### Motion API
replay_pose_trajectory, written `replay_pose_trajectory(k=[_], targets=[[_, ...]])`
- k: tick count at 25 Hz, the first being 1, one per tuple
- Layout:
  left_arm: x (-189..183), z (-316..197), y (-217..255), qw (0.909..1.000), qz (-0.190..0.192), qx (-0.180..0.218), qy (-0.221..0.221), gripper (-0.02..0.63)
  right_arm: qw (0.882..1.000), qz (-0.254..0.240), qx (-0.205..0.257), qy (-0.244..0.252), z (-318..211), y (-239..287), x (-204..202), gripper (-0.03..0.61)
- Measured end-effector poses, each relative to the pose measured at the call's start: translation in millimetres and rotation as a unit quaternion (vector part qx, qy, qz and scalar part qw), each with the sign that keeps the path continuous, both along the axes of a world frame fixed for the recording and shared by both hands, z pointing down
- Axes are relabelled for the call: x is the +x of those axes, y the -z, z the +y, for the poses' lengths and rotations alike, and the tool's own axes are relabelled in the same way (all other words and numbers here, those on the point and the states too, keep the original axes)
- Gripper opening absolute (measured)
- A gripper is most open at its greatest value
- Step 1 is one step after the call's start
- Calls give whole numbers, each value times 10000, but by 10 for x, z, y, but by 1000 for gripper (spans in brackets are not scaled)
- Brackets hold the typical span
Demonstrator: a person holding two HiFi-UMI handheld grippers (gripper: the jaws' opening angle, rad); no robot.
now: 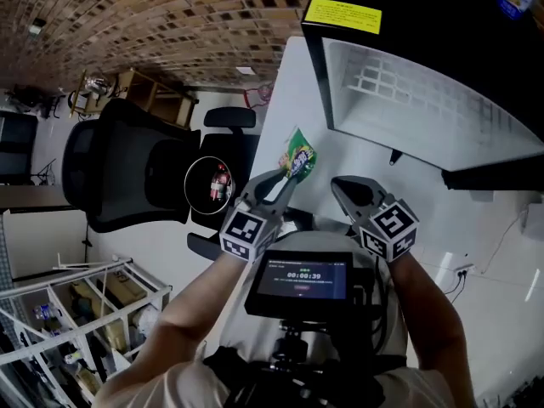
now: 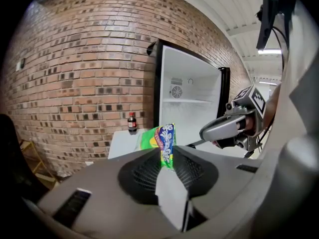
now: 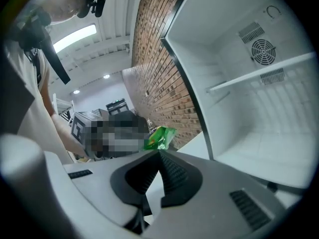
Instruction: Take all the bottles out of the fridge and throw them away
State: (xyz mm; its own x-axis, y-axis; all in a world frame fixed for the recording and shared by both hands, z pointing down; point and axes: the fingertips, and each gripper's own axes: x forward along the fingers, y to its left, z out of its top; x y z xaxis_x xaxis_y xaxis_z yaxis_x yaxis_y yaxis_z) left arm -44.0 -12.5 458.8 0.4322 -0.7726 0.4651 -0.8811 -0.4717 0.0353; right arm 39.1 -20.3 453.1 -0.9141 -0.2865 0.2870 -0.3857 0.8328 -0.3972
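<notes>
The fingers of the left gripper (image 1: 286,180) clamp a crinkly green plastic snack packet (image 1: 299,154); those of the right gripper (image 1: 339,185) are together, near the open white fridge (image 1: 408,100).

The open black fridge (image 1: 408,92) with its white inside runs off the top and right edges of the head view. The near end of the green crinkly snack packet (image 2: 157,137) is buried between the jaws of the left gripper (image 2: 167,156), and its print is too blurred to read. The small dark bottle (image 2: 131,123) on the far white table (image 2: 119,142) has a label too small to make out.
</notes>
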Motion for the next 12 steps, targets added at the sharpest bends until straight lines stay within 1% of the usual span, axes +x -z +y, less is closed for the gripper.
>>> replay_pose_trajectory(k=[7, 12], targets=[[-628, 214, -112, 9977, 24, -85, 673, 80, 9986, 80, 11, 514, 119, 8, -533, 5], [-1064, 387, -214, 9919, 113, -147, 1257, 80, 9957, 181, 15, 914, 204, -6, -879, 5]])
